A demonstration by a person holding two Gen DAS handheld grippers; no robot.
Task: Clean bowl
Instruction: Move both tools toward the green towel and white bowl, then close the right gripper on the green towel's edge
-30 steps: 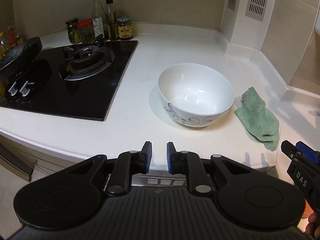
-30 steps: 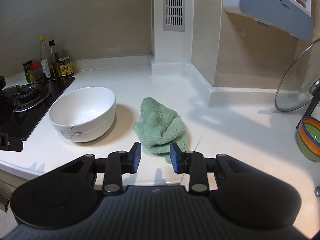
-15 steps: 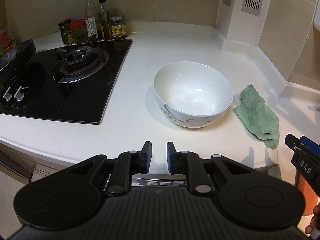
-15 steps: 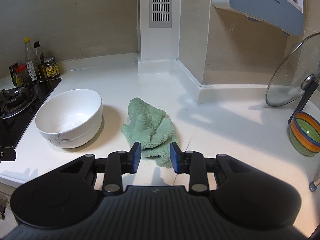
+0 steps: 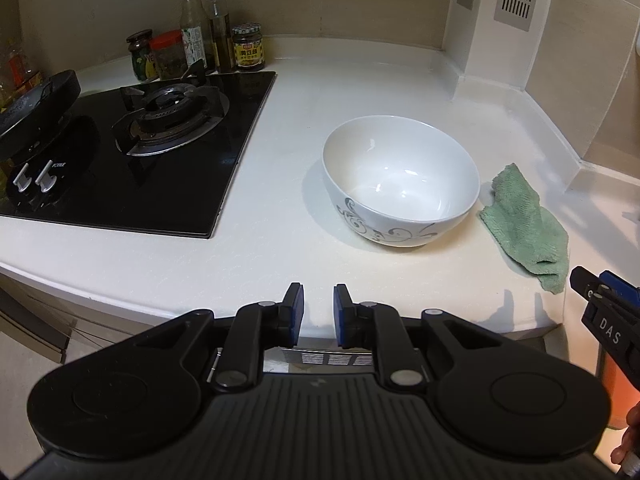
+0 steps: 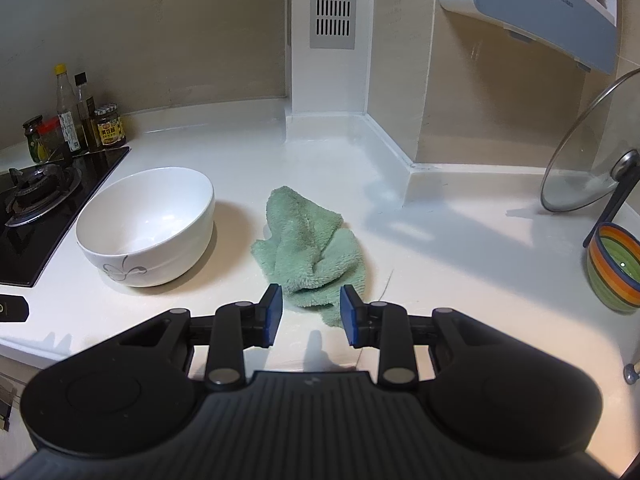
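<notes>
A white bowl (image 5: 401,181) (image 6: 146,226) with a grey flourish stands upright and empty on the white counter. A crumpled green cloth (image 5: 527,227) (image 6: 310,254) lies just to its right, apart from it. My left gripper (image 5: 318,314) hovers over the counter's front edge, short of the bowl, its jaws a narrow gap apart with nothing between them. My right gripper (image 6: 310,314) stands open at the cloth's near end, blue pads on either side of it, not pressing. Its tip (image 5: 600,300) shows at the right edge of the left wrist view.
A black gas hob (image 5: 132,152) with a burner lies left of the bowl, with bottles and jars (image 5: 200,44) behind it. On the right stand a glass lid (image 6: 588,152) on a rack and a striped bowl (image 6: 614,268). A white column (image 6: 330,40) rises at the back.
Both views shifted slightly; the right gripper has come closer to the cloth, which now sits between its open pads. Bowl and cloth have not moved.
</notes>
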